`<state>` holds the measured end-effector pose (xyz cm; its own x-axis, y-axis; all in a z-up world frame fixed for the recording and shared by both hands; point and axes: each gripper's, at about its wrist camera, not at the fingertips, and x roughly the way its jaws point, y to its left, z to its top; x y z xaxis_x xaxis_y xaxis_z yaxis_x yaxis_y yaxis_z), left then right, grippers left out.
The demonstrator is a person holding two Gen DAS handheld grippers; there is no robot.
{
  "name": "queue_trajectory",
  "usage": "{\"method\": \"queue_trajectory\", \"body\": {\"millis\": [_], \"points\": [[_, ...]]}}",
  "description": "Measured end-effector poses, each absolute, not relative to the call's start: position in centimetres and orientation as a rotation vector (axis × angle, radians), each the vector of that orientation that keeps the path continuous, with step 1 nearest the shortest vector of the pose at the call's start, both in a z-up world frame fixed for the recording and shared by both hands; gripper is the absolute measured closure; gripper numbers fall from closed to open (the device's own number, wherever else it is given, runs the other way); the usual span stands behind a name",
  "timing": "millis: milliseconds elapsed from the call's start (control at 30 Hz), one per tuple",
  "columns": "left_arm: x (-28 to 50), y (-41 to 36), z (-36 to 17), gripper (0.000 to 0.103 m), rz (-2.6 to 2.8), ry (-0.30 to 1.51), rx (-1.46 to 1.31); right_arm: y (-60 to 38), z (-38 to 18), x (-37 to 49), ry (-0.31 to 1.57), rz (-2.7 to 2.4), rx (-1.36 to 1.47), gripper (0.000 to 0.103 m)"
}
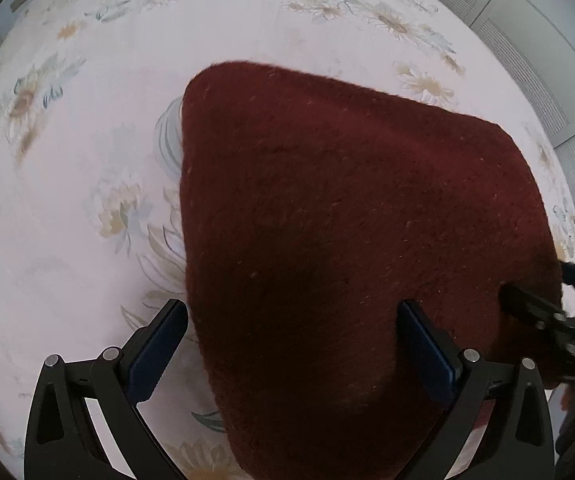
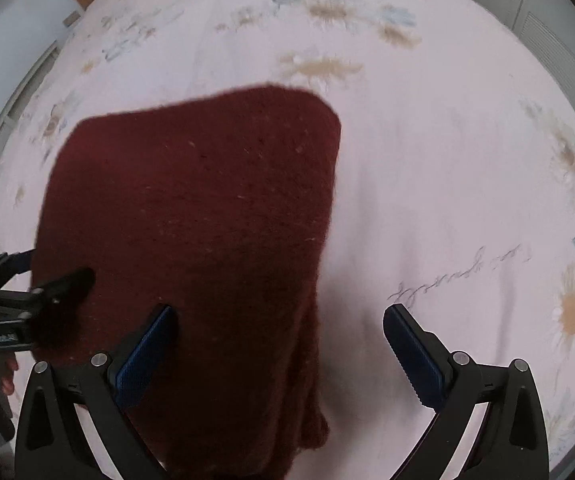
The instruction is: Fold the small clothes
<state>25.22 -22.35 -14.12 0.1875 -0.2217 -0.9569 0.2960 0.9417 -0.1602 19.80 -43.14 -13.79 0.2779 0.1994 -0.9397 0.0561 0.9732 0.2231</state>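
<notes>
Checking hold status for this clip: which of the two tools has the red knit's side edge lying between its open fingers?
Both do. The left tool straddles one side edge of the red knit, the right tool the opposite edge; neither presses it.

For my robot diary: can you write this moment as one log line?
left gripper: open | right gripper: open | dark red knit: flat on floral sheet

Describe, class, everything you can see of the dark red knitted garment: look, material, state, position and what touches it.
The dark red garment is a fuzzy, woolly-looking knit flecked with pale lint. It lies folded and flat on the floral bedsheet, its outline roughly four-sided with rounded corners. Both grippers hover open over its near edge; whether either touches it cannot be told.
</notes>
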Motion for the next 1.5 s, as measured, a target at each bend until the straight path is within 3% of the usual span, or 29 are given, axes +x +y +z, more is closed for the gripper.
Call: {"method": "queue_trajectory", "body": {"millis": [333, 433, 467, 533, 600, 767, 867, 1200, 1333, 1500], "points": [[24.4, -20.9, -16.0, 0.000, -0.409, 1.306, 0.021, -44.1, -16.8, 19.8, 1.297, 0.172, 0.378, 0.002], [24.2, -21.0, -15.9, 0.010, -0.441, 1.304, 0.017, -44.0, -16.8, 19.9, 1.295, 0.203, 0.416, 0.020], [24.2, -21.1, -15.8, 0.012, -0.445, 1.306, 0.017, -43.8, -16.6, 19.9, 1.287, 0.229, 0.434, 0.034], [24.2, -21.2, -15.7, 0.016, -0.446, 1.303, 0.026, -43.2, -16.3, 19.9, 1.292, 0.222, 0.409, 0.037], [24.0, -21.4, -15.6, 0.021, -0.447, 1.297, 0.033, -42.7, -16.0, 20.0, 1.302, 0.217, 0.388, 0.048], [23.8, -21.5, -14.4, 0.050, -0.479, 1.276, 0.039, -41.9, -14.6, 19.6, 1.287, 0.213, 0.381, 0.065], [23.7, -20.9, -12.6, 0.058, -0.516, 1.265, 0.039, -41.1, -12.0, 19.0, 1.248, 0.212, 0.334, 0.066], [22.3, -12.9, -5.0, 0.059, -0.528, 1.142, 0.045, -34.3, -5.8, 18.9, 1.145, 0.306, 0.286, 0.066], [21.9, -8.8, -5.0, 0.059, -0.489, 1.131, 0.033, -30.9, -6.6, 19.4, 1.163, 0.322, 0.278, 0.066], [21.2, -5.6, -8.9, 0.058, -0.442, 1.190, 0.006, -28.1, -11.0, 19.4, 1.248, 0.306, 0.245, 0.065]]}}
